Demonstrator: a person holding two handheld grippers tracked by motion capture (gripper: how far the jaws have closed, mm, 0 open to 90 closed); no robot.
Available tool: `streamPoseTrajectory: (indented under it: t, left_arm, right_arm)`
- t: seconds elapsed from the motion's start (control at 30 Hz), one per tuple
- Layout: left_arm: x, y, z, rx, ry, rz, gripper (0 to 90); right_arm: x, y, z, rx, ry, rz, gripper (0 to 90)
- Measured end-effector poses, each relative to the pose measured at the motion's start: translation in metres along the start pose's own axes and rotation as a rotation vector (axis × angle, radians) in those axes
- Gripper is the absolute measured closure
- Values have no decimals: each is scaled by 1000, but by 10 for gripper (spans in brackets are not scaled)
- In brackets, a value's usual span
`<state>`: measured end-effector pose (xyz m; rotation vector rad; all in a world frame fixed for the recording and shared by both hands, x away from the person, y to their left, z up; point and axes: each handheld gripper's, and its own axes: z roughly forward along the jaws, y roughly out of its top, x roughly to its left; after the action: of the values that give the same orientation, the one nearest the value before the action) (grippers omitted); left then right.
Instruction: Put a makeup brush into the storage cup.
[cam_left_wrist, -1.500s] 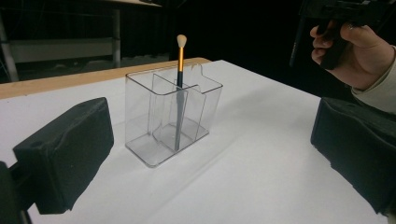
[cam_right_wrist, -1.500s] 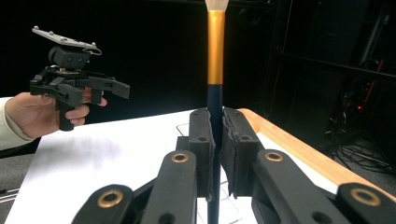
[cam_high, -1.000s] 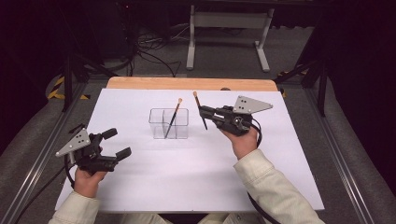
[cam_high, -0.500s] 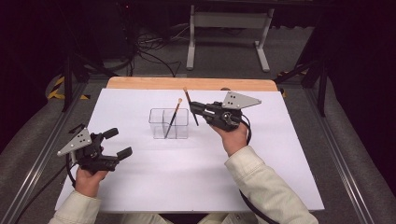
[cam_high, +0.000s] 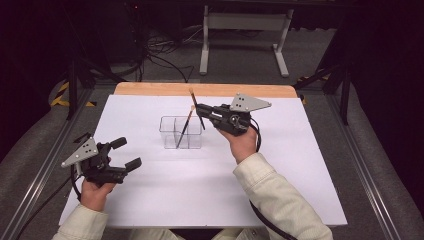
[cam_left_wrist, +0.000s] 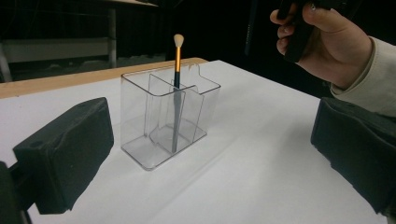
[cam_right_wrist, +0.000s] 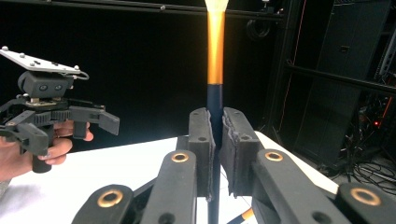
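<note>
A clear plastic organizer (cam_high: 181, 132) with several compartments stands on the white table; one dark-handled makeup brush (cam_high: 184, 130) leans inside it, bristles up. Just right of and above its far right corner, my right gripper (cam_high: 199, 109) is shut on a second brush (cam_high: 192, 96), held nearly upright. The right gripper view has the pads (cam_right_wrist: 201, 140) pinching that brush's (cam_right_wrist: 215, 70) dark handle below its orange ferrule. My left gripper (cam_high: 128, 153) rests open at the front left, empty. Its own view looks between wide jaws at the organizer (cam_left_wrist: 140, 116) and the brush (cam_left_wrist: 177, 88) in it.
White paper (cam_high: 300, 165) covers the table, with a wooden strip (cam_high: 150, 89) along the far edge. Metal rails run down both sides. A grey stand (cam_high: 245, 22) and cables lie on the floor beyond. The right hand (cam_left_wrist: 322, 42) hangs above the organizer's right side.
My right gripper has carried its brush leftward, from right of the organizer to just over its far right corner. The left gripper has stayed put, open.
</note>
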<state>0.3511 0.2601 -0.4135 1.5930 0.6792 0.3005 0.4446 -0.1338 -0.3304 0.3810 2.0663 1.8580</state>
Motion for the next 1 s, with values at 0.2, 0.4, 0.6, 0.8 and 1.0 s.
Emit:
streamPoseTrajectory:
  t: [0.2,0.4,0.6,0.8,1.0]
  left_arm:
    - [0,0,-1,1,2,0,2]
    - [-2,-2,-4,-3,11,5,2]
    - [-2,-3,-9,-4,23,0,2]
    - [-3,-4,-10,-7,23,-1,2]
    - [-2,-4,-8,-9,23,-1,2]
  right_arm:
    - [1,-1,11,-3,8,-12,826]
    - [3,-3,20,-13,18,-11,826]
    - [4,-6,31,-29,37,3,825]
    - [4,-10,40,-34,42,5,825]
    - [2,-13,46,-58,37,18,825]
